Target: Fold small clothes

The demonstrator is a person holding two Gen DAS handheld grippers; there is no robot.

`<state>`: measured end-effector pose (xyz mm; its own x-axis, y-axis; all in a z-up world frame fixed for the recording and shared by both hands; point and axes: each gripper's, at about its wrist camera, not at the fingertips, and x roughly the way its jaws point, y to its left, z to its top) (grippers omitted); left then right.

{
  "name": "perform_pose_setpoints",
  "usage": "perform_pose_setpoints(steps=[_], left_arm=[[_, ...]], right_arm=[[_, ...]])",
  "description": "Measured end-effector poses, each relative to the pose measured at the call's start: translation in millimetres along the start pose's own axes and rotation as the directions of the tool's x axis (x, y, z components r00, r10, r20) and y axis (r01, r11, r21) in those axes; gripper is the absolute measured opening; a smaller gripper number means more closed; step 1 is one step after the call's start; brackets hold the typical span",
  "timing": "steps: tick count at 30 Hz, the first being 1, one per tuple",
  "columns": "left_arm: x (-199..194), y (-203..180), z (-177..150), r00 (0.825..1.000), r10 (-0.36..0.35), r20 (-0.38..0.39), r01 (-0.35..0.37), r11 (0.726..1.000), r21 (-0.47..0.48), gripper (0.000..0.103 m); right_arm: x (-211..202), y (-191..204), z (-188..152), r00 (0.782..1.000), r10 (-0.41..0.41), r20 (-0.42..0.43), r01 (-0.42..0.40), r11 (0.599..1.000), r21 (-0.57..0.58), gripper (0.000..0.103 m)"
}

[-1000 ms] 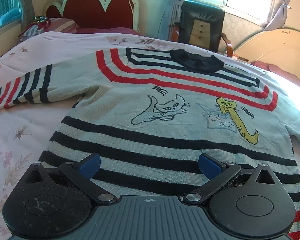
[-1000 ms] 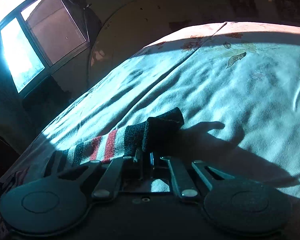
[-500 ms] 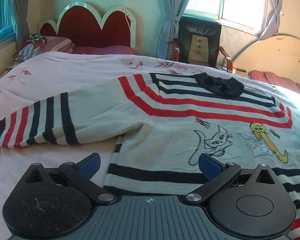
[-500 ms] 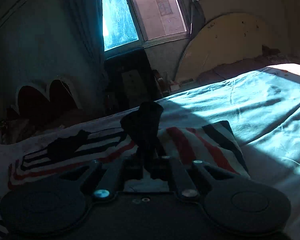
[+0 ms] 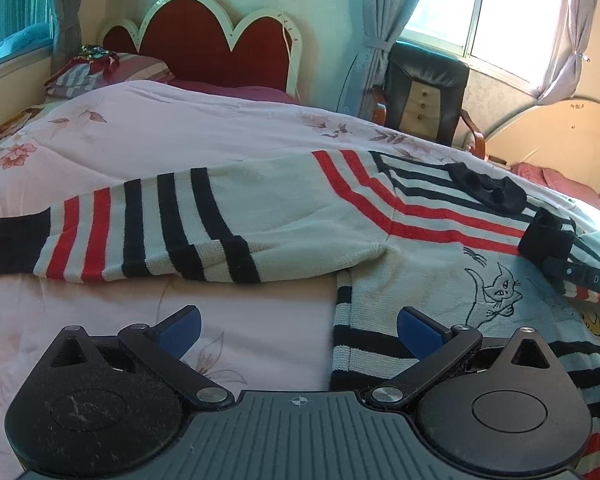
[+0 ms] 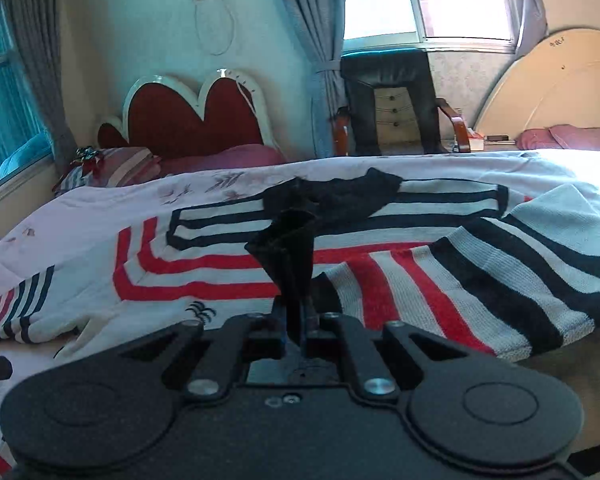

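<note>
Right hand-held gripper [image 6: 296, 330], jaws clamped on the black cuff [image 6: 286, 240], has carried the right sleeve [image 6: 480, 280] from the far right of the bed [image 5: 180, 140] across onto the sweater [image 5: 300, 208], which lies flat with its collar toward the headboard. That sleeve now lies folded over the chest, so one fold looks nearly made. Left hand-held gripper [image 5: 298, 326], jaws wide and empty, has slid left to the near hem, with the left sleeve [image 5: 120, 232] spread out just beyond it, likely next.

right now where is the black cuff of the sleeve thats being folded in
In the right wrist view the black cuff is clamped in the right gripper, held above the sweater's red chest stripes, just below the black collar.
</note>
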<state>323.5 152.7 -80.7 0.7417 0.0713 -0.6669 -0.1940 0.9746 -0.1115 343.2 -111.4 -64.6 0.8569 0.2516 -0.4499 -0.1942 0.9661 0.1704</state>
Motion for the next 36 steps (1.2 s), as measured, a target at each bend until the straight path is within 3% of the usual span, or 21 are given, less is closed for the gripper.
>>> perform_pose_setpoints(steps=[6,10,11,15,17,18,19,20,23,24,25,26,29,33,36], left_arm=[[1,2,6,0.999,-0.037,0.007,0.038,0.998,-0.045,0.103],[9,-10,18,0.991,-0.133,0.010,0.133,0.985,-0.114,0.103],[13,-16,21,0.986,-0.166,0.012,0.166,0.978,-0.129,0.103],[38,-49,31,0.935,-0.355,0.003,0.349,0.917,-0.192,0.102],[58,-75,33,0.911,-0.411,-0.027,0.400,0.898,-0.183,0.102],[68,-88,33,0.902,-0.429,-0.047,0.415,0.893,-0.175,0.098],[79,-98,34,0.892,-0.448,-0.066,0.432,0.885,-0.176,0.074],[89,-109,33,0.880,-0.466,-0.096,0.444,0.876,-0.188,0.059],[116,-132,31,0.872,-0.466,-0.152,0.435,0.878,-0.198,0.055],[122,-141,30,0.877,-0.455,-0.158,0.429,0.887,-0.173,0.051],[125,-147,30,0.885,-0.438,-0.159,0.418,0.897,-0.144,0.038],[126,-153,30,0.896,-0.414,-0.161,0.400,0.910,-0.111,0.014],[127,-150,34,0.886,-0.435,-0.160,0.414,0.898,-0.151,0.010],[116,-134,40,0.905,-0.407,-0.129,0.392,0.911,-0.126,0.010],[115,-119,43,0.907,-0.399,-0.133,0.381,0.914,-0.141,0.010]], right_arm=[[20,27,-14,0.997,0.015,-0.074,-0.021,0.997,-0.075,0.009],[21,39,-22,0.996,0.049,-0.075,-0.059,0.988,-0.142,0.034],[14,39,-21,0.996,0.053,-0.066,-0.062,0.988,-0.145,0.035],[-24,18,-13,0.999,0.045,0.018,-0.043,0.996,-0.072,0.035],[-42,-2,-9,0.999,0.026,0.044,-0.026,1.000,0.004,0.035],[-50,-12,-8,0.998,0.011,0.055,-0.013,0.999,0.036,0.035],[-59,-23,-7,0.998,-0.006,0.063,0.002,0.998,0.068,0.036],[-67,-34,-7,0.998,-0.022,0.066,0.015,0.995,0.100,0.036],[-85,-71,-9,0.997,-0.037,0.074,0.018,0.971,0.238,0.040],[-89,-88,-11,0.996,-0.041,0.074,0.016,0.952,0.306,0.043],[-92,-102,-13,0.996,-0.042,0.076,0.011,0.930,0.368,0.048],[-95,-115,-16,0.996,-0.039,0.083,0.001,0.905,0.425,0.048],[-93,-156,-28,0.994,-0.007,0.107,-0.060,0.789,0.612,0.048],[-78,-199,-49,0.986,0.019,0.167,-0.146,0.587,0.796,0.048],[-63,-217,-58,0.984,0.036,0.175,-0.169,0.497,0.851,0.048]])
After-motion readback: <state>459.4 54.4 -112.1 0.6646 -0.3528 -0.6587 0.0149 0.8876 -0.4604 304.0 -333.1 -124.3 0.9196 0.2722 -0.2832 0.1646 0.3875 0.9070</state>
